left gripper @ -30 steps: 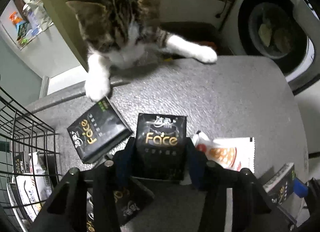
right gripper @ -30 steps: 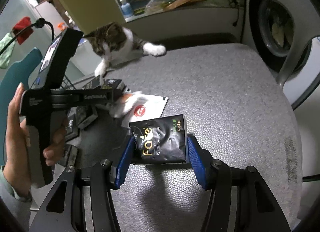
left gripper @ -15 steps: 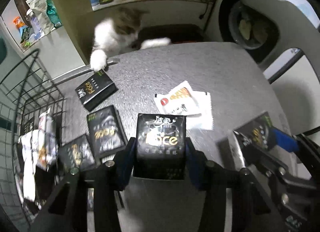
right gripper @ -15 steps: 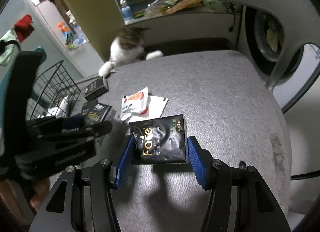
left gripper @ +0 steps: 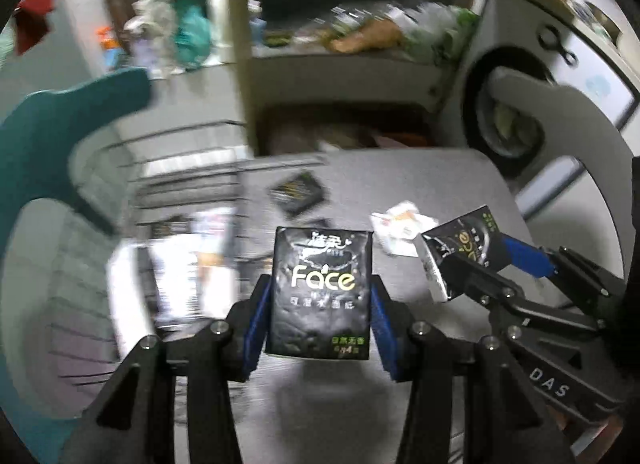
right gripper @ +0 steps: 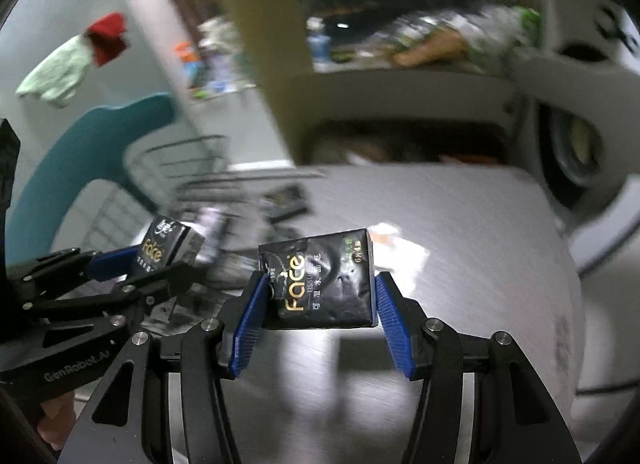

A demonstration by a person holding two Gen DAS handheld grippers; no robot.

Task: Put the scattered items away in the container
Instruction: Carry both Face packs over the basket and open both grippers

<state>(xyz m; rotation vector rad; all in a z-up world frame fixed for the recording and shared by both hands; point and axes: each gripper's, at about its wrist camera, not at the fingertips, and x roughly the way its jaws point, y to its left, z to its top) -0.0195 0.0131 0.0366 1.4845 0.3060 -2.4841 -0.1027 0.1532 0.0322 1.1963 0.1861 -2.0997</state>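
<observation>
Left wrist view shows the left gripper pinching a black Face tissue pack upright between its blue pads, now lifted clear of the grey table and swung toward the wire basket at left, whereas a second ago it sat low among the scattered packs with a cat pawing at the far edge, which is now out of sight. Alongside it, the right gripper clamps its own crumpled Face pack, also raised. Both packs look ready for dropping into the basket, while one black pack and a white sachet remain on the table.
</observation>
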